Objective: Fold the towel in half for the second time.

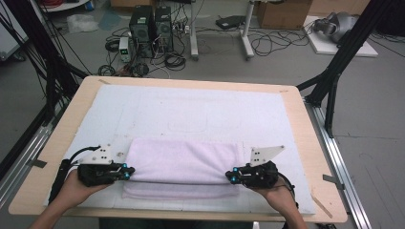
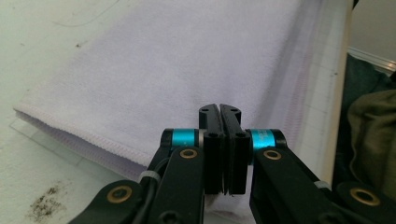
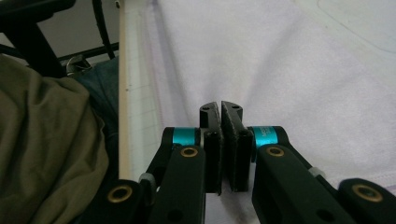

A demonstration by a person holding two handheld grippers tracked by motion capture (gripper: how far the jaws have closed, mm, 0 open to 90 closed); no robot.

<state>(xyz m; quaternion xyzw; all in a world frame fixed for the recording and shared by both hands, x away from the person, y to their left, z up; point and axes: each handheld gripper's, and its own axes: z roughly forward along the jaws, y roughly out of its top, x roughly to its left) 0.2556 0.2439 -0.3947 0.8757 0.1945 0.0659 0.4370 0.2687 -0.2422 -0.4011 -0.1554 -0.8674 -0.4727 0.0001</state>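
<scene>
A pale wooden surface (image 1: 57, 143) stands in a workshop-like room, most of its top covered by a white mat (image 1: 200, 107) with faint outlined shapes drawn on it. Beyond its far edge the grey floor holds two black computer towers (image 1: 152, 26), tangles of cable, the legs of a white stand (image 1: 219, 40) and a cardboard box (image 1: 284, 13); black frame struts (image 1: 341, 62) rise at both sides. On the near half of the mat lies a folded lilac towel (image 1: 184, 164), its long sides running across the surface. The left gripper (image 1: 128, 172) sits at the towel's left end and the right gripper (image 1: 232, 177) at its right end, each held in a hand. In the left gripper view the jaws are pressed together over the towel, and the right gripper view shows the same; whether either pair has cloth pinched between them cannot be made out. No brand or writing is readable anywhere.
</scene>
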